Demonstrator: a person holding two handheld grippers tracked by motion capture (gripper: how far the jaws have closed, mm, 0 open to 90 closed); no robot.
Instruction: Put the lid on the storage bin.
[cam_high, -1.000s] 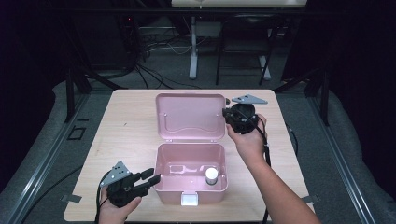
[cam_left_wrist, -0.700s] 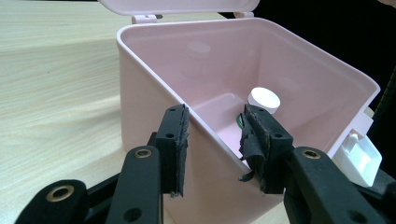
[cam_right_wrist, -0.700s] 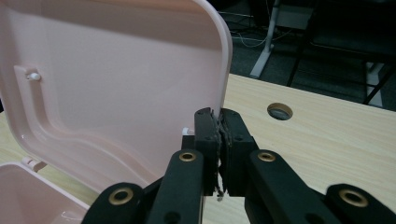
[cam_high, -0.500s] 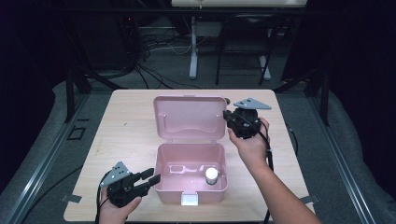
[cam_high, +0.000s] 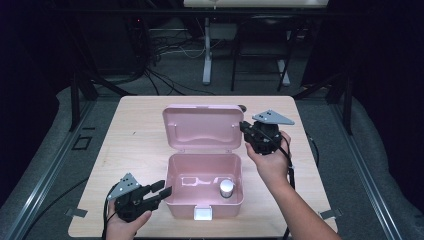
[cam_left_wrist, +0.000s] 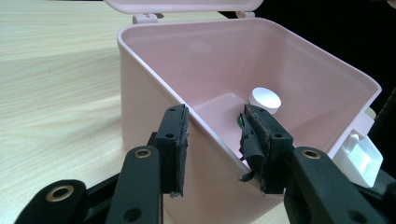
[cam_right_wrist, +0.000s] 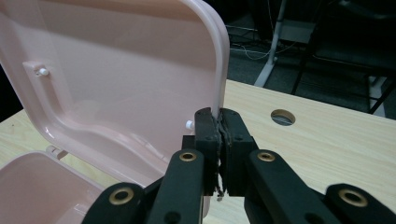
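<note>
A pink plastic box (cam_high: 172, 200) stands open at the table's near middle, its lid (cam_high: 202, 127) raised nearly upright behind it. A small white-capped container (cam_high: 227, 188) sits inside at the right. My left gripper (cam_high: 162, 192) is at the box's front left corner. In the left gripper view its jaws straddle the box wall (cam_left_wrist: 154, 79), one pad outside and one inside, both touching it, with the white cap (cam_left_wrist: 265, 99) beyond. My right gripper (cam_high: 246, 127) is shut on the lid's right rim. In the right gripper view the pads (cam_right_wrist: 207, 135) pinch that thin edge of the lid (cam_right_wrist: 116, 70).
The box has a white latch (cam_high: 202, 213) on its front wall. The wooden table (cam_high: 140, 135) has a round hole (cam_right_wrist: 283, 116) near its far right. Cables and stand legs lie on the dark floor beyond the table.
My right gripper has come slightly toward the person with the lid's edge in it, and the lid has tipped a little forward. The left gripper has kept still.
</note>
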